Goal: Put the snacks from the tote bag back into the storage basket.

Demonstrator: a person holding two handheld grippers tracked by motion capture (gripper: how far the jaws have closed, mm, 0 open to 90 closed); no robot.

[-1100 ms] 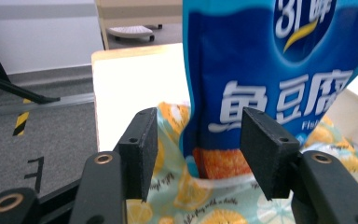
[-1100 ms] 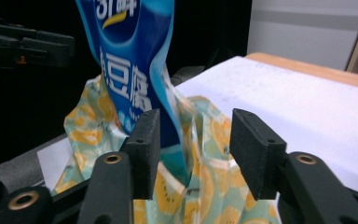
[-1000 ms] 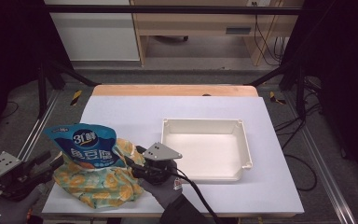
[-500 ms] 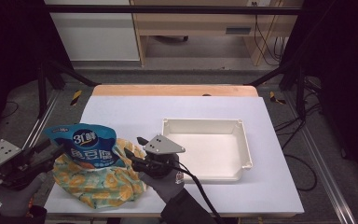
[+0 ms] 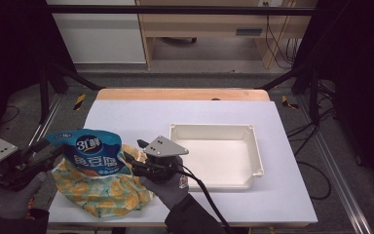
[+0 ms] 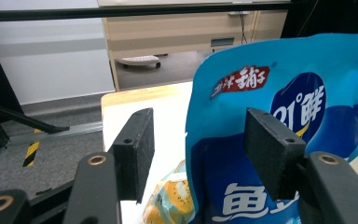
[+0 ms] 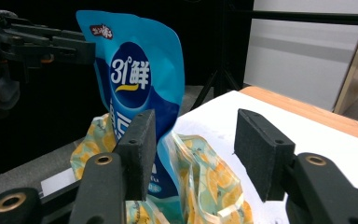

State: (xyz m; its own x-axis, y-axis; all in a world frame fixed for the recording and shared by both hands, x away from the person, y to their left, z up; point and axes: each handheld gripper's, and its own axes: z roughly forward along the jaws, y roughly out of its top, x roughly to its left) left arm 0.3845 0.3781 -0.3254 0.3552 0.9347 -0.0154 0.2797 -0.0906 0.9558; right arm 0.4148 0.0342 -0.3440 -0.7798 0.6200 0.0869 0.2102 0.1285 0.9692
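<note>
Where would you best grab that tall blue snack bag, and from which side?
Probably its flat top edge: the blue bag stands upright on the yellow bag, and the open left hand-held gripper, coming from the left, already has that thin edge between its jaws.

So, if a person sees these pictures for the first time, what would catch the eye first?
Most likely the bright blue snack bag, standing upright at the table's front left on top of a yellow, lemon-printed bag. The left gripper and the right gripper flank it, both with jaws open. To the right sits an empty white tray.
</note>
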